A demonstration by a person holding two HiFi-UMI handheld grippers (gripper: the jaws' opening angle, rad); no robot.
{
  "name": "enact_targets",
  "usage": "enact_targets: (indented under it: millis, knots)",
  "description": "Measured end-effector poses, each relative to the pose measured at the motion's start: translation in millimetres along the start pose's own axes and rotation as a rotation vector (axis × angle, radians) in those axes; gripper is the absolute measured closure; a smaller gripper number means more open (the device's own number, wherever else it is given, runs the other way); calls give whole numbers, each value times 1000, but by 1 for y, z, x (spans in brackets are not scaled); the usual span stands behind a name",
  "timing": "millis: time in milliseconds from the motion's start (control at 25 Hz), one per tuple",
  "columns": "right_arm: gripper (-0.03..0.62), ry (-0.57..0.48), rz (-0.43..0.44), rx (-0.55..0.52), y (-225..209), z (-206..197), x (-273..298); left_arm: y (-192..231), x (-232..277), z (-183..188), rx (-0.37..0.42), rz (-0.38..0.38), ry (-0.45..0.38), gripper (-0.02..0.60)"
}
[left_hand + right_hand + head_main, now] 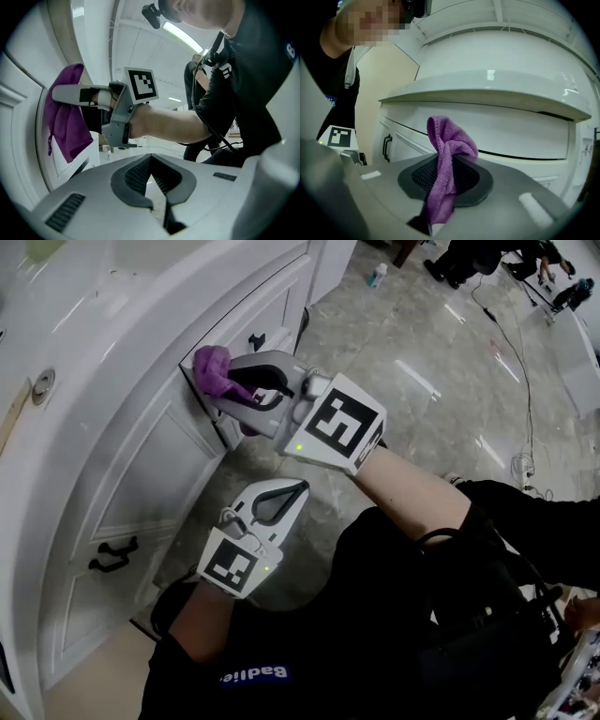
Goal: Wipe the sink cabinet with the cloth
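A white sink cabinet (122,474) with black door handles (112,556) stands on a glossy stone floor (422,371). The right gripper (228,390) has its jaws closed on a bunched purple cloth (212,367), which is against the cabinet front. Just below it is the left gripper (286,488), jaws together and empty, clear of the cabinet.

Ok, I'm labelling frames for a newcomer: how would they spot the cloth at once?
Find the white sink cabinet along the head view's left. At its upper front, the right gripper is shut on the cloth. It is the only purple thing there, soft and bunched, unlike the black handles nearby.
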State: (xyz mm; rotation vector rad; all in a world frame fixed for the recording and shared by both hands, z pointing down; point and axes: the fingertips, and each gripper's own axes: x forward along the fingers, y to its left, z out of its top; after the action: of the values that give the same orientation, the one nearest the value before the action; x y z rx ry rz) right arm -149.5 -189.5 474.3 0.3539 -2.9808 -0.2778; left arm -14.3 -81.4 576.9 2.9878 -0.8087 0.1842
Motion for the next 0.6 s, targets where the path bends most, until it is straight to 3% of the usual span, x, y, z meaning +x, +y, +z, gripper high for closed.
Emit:
enact_targets:
  millis: [120,240,400,600]
  knots:
    - [523,-28,-9,50,-11,4,-13,-2,0,-4,0,-6,2,581]
    - [523,5,-149,77,-69,-12,-46,-3,-1,5,14,-18,-6,581]
    - [523,107,-364,12,-151,-44,-87,-6,-4,8,12,-30,-37,581]
    - [523,209,-466,-26,-211,-78,-102,-13,-3,9,18,-52,-50,581]
